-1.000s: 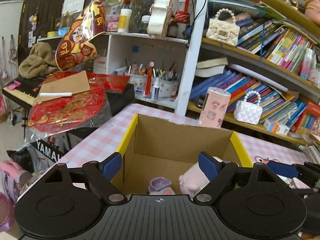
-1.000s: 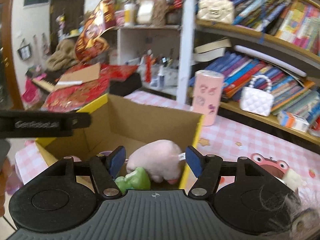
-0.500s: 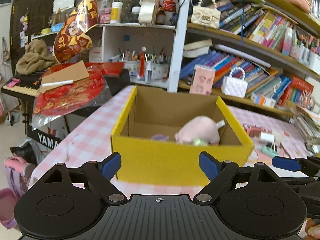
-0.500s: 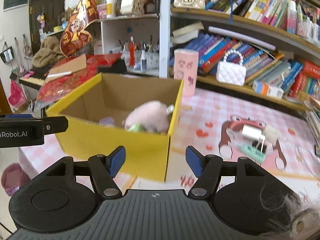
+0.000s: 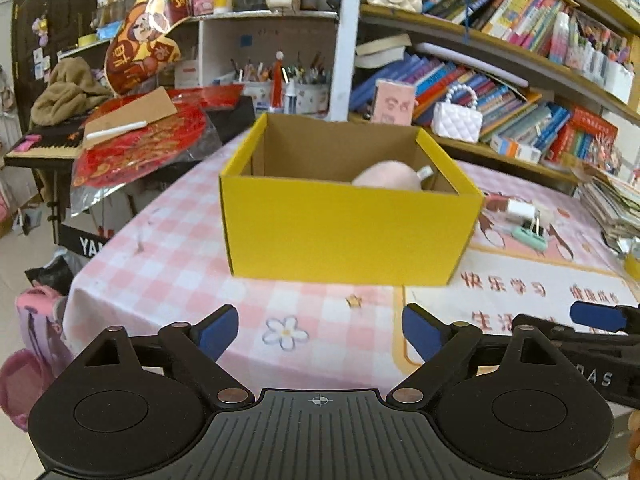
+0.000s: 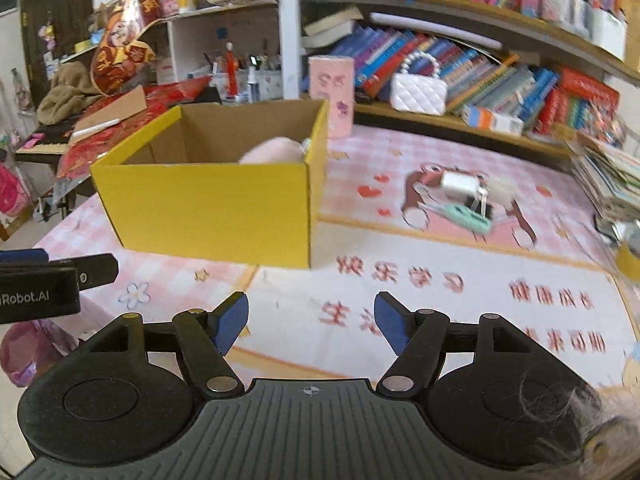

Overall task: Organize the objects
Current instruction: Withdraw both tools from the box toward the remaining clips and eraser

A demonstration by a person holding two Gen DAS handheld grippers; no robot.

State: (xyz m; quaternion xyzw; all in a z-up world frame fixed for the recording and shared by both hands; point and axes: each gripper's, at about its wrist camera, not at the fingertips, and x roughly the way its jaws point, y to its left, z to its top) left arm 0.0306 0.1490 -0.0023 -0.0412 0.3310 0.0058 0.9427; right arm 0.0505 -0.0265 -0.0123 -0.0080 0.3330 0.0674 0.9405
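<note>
A yellow cardboard box stands open on the pink checked table; it also shows in the right wrist view. A pink plush toy lies inside it, partly hidden by the front wall, and shows in the right wrist view too. My left gripper is open and empty, well back from the box over the table's near edge. My right gripper is open and empty, near the box's front right corner but apart from it.
A white charger, a mint clip and small items lie on the frog mat to the right. A pink cylinder stands behind the box. Bookshelves line the back. A keyboard with red decorations is at the left. A paper stack sits far right.
Both grippers have pulled back and away from the box; a second ago they were over its opening. The box and toys inside stay put.
</note>
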